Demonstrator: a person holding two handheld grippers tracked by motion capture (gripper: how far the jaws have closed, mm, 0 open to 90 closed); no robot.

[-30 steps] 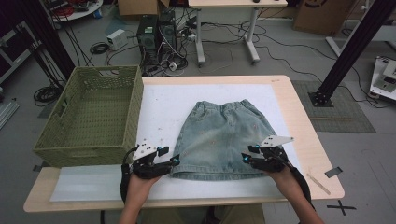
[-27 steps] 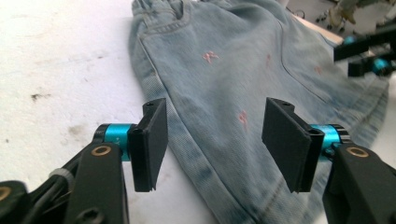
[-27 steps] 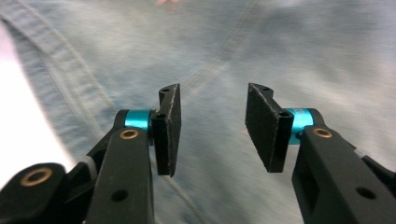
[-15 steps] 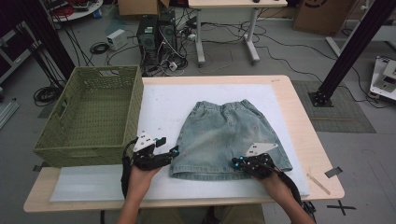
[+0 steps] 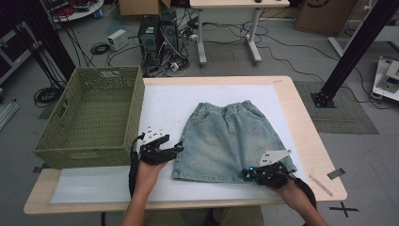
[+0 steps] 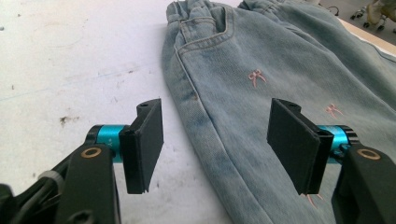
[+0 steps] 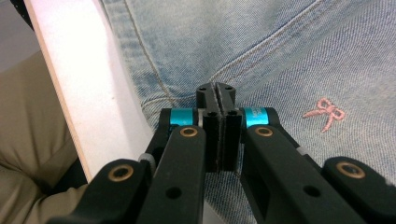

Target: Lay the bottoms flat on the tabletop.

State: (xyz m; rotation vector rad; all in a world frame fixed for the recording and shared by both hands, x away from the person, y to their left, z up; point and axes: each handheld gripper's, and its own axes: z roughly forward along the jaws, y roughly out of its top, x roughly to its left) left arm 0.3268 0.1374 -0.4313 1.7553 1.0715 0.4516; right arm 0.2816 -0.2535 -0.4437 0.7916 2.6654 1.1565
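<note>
At nine o'clock our basket sits empty. The denim skirt lies flat mid-table, unfolded. Our left gripper gapes wide at its hem corner; our right gripper, at five o'clock, has just pinched shut, apparently on the hem.

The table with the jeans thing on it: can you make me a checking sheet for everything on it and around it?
Surface: white mat on a wooden table, a few dark smudges.
Job's things: denim garment with pink bows, spread flat; green basket at the left, nothing seen inside.
Clutter: thin pale strip near the right front corner.
Grippers: left gripper open, jaws have just been opening, the garment's side edge between them, unpressed; right gripper shut at the hem, pinched cloth not discernible.
Cables: floor cables behind the table.
Surroundings: computer tower, desk, cardboard box.
</note>
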